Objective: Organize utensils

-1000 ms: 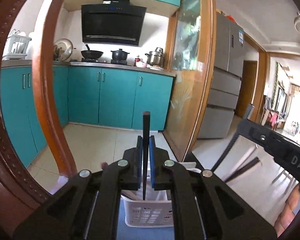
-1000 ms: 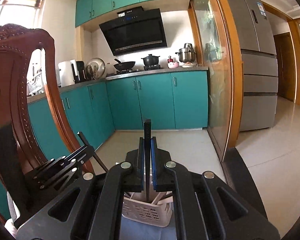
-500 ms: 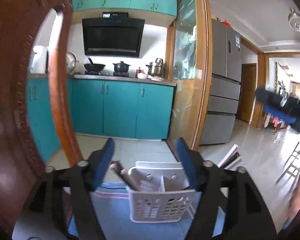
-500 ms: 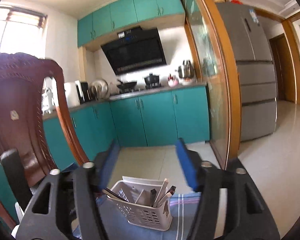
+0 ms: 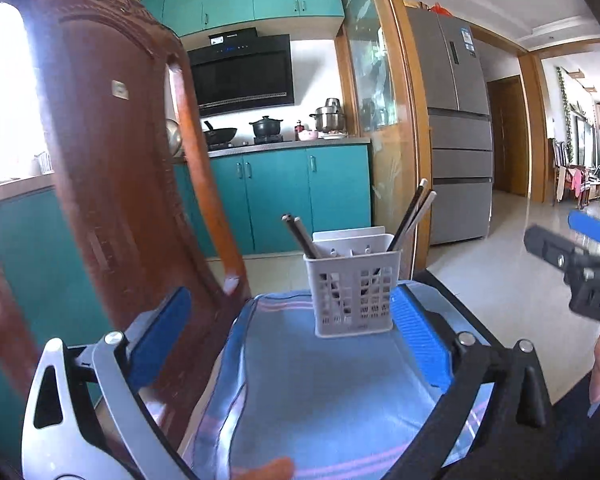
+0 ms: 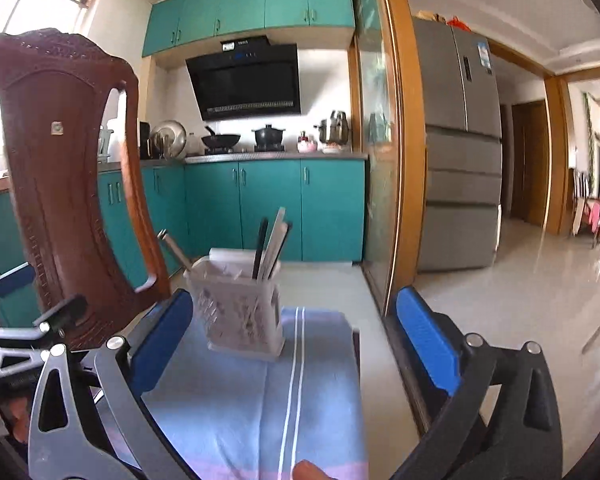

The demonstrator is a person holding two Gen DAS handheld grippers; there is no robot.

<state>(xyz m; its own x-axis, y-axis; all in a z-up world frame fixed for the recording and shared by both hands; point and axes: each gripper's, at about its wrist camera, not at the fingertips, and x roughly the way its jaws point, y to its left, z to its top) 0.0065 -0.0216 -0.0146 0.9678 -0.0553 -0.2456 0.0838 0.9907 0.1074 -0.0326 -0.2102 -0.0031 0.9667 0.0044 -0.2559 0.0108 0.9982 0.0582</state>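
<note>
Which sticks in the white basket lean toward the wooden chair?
The pair of dark chopsticks on the basket's chair side; the other sticks tilt away, toward the fridge.

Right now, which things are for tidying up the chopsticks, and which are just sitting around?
For the job:
white basket
chopsticks standing in it
left gripper, open
right gripper, open

Just around:
blue cloth under the basket
wooden chair
pots on the stove
fridge
green cupboards
</note>
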